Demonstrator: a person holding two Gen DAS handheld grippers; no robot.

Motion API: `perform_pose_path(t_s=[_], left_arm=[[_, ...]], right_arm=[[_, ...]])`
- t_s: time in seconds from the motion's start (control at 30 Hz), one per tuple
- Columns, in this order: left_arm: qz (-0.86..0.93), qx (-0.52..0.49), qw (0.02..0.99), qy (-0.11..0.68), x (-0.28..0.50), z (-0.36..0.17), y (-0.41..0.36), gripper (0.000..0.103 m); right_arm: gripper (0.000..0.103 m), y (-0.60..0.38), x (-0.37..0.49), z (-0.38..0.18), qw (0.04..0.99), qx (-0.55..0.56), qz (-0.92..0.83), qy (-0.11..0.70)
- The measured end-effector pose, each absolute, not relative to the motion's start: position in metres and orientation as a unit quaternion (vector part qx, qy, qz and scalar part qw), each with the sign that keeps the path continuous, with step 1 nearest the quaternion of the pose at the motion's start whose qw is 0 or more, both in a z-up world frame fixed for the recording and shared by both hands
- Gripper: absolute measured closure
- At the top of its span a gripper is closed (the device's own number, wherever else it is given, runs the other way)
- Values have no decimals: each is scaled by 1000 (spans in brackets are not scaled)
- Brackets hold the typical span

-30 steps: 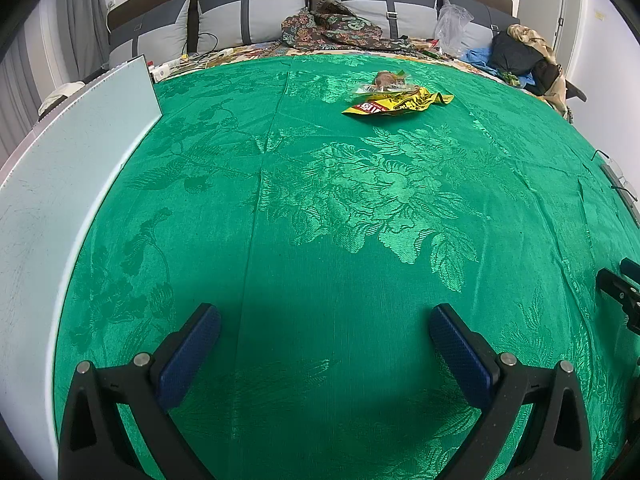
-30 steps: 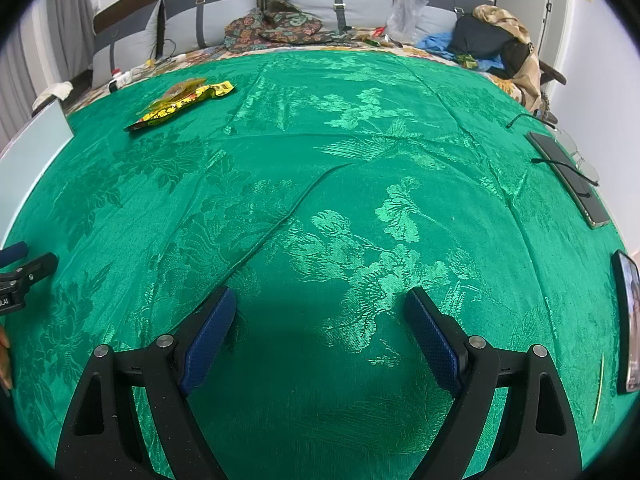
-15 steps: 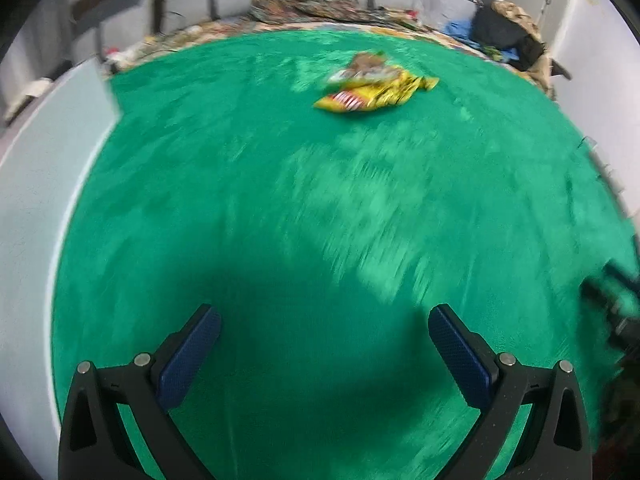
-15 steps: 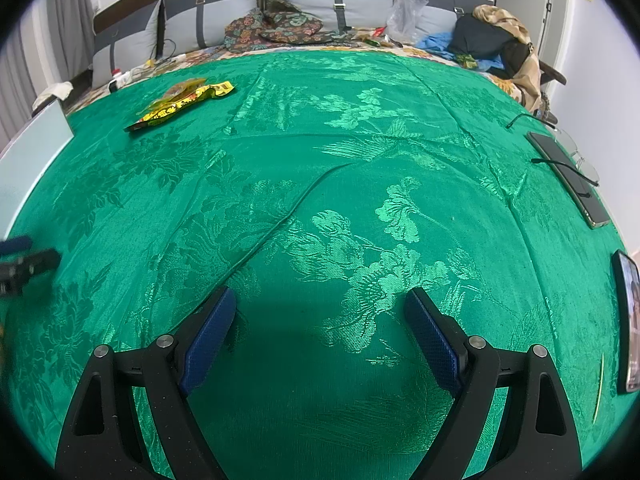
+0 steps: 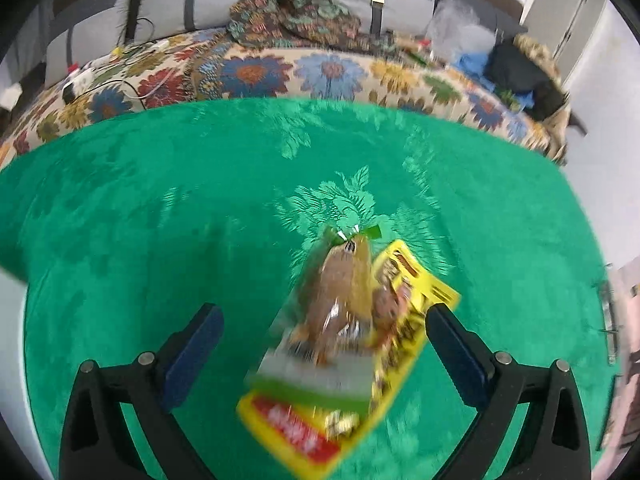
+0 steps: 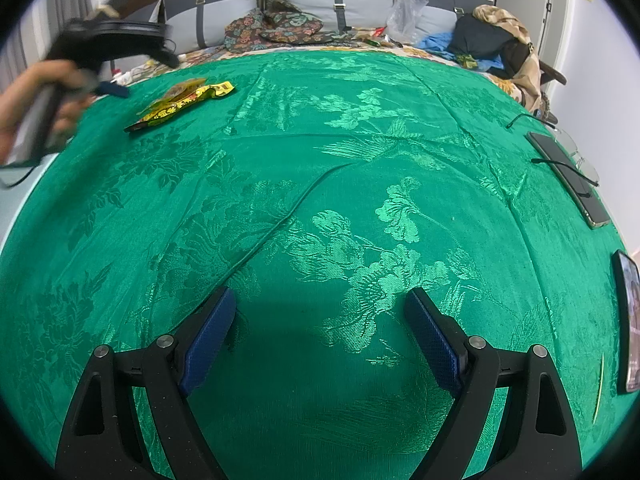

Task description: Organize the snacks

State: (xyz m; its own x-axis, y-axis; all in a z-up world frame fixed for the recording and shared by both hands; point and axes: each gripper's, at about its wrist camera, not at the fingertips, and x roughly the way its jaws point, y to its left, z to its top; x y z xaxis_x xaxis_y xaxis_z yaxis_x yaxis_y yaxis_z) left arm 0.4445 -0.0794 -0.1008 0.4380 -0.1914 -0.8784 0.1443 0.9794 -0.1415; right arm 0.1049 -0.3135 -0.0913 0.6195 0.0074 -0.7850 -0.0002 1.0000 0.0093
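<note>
In the left wrist view, the left gripper (image 5: 320,344) stood wide open, its blue pads (image 5: 192,356) spread to either side of the snacks without touching them. Between the fingers, at lower centre of the frame, lay a clear packet (image 5: 336,308) with something brown inside, resting on top of a yellow bag (image 5: 404,336) with a red patch at its near end. Both lay blurred on the green cloth (image 5: 160,208). Along the top of the frame ran a floral sheet (image 5: 256,74) and grey cushions (image 5: 224,4).

In the right wrist view, a hand (image 6: 36,100) at the upper left of the frame held the left gripper's handle, blurred, just left of the yellow bag (image 6: 184,104) and the clear packet (image 6: 182,88) on it. At the bottom centre the right gripper (image 6: 320,336) was open and held nothing, hovering over bare green cloth (image 6: 360,152), well apart from the snacks. A phone (image 6: 568,176) with a cable lay at the right edge of the frame.
</note>
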Motion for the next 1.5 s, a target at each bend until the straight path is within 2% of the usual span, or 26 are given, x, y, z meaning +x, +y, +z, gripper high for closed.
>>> perform_pose_path(t_s=[0.03,0.07,0.1,0.3,0.57,0.73,0.8,0.83,1.03,1.4,1.5], left_arm=[[-96,-15,845,526,450,-108,-83,16],[-102,-16,841,530,454,-115,-85,32],[-122,-49,845,519,455,-115,-79,45],[-98,-55,860,498,419,-113,-40,49],[-65,-39,857,509,260,-116,19,49],[-45,-61,861,504,185,-123,41,42],[-58,-62,866,492,176,-125,42,29],[-67,-56,868,489,175,-125,40,19],[-49,31,882,468,186,-137,39,0],[-44,19,889,456,188,-137,55,0],[-44,19,889,456,188,-137,55,0]], right_arm=[[14,-314,105,-91,900,4,2,436],[14,-314,105,-91,900,4,2,436],[14,-313,105,-91,900,4,2,436],[14,-314,105,-91,900,4,2,436],[14,-313,105,-91,900,4,2,436],[14,-314,104,-91,900,4,2,436],[14,-313,104,-91,900,4,2,436],[14,-313,104,-91,900,4,2,436],[14,-314,104,-91,900,4,2,436],[12,-312,107,-92,898,2,6,439],[13,-305,137,-86,870,-5,16,492]])
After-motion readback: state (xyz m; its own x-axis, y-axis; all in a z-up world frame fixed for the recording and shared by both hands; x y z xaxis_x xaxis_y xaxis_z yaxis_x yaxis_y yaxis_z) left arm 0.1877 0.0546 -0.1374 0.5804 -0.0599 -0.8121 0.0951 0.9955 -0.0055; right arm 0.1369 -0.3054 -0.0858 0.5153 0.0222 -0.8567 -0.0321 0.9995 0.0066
